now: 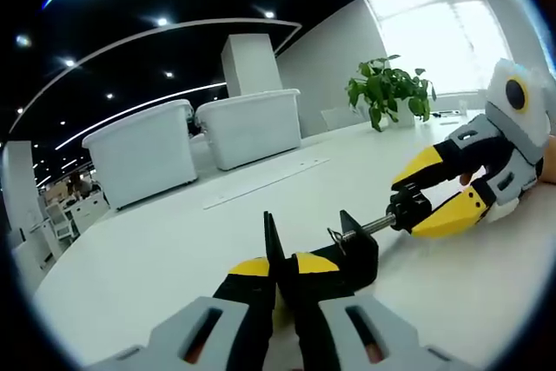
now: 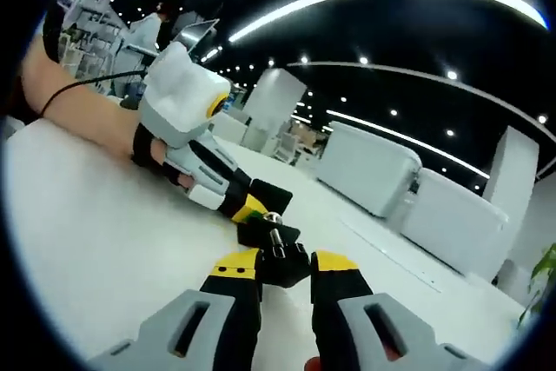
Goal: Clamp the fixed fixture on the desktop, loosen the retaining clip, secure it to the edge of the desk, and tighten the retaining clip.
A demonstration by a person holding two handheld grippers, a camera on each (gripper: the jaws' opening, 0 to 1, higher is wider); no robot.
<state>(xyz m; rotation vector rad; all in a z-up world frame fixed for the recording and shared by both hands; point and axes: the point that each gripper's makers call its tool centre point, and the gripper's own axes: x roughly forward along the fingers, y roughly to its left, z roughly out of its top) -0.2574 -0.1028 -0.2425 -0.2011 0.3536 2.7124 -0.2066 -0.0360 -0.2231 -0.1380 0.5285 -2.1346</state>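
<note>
left gripper [image 1: 280,277] jaws are pinched on the black clamp [image 1: 334,254] body, right gripper [image 2: 285,274] jaws squeezing its screw knob [image 2: 280,262], both low over the white table [image 1: 156,258].

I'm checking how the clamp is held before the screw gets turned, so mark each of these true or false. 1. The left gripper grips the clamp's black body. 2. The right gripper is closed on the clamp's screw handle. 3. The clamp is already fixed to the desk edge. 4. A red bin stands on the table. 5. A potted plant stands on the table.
1. True: the left gripper is shut on the clamp.
2. True: the right gripper holds the screw handle.
3. False: it lies on the white table, away from any edge.
4. False: the two bins are white.
5. True: the potted plant stands there.
</note>
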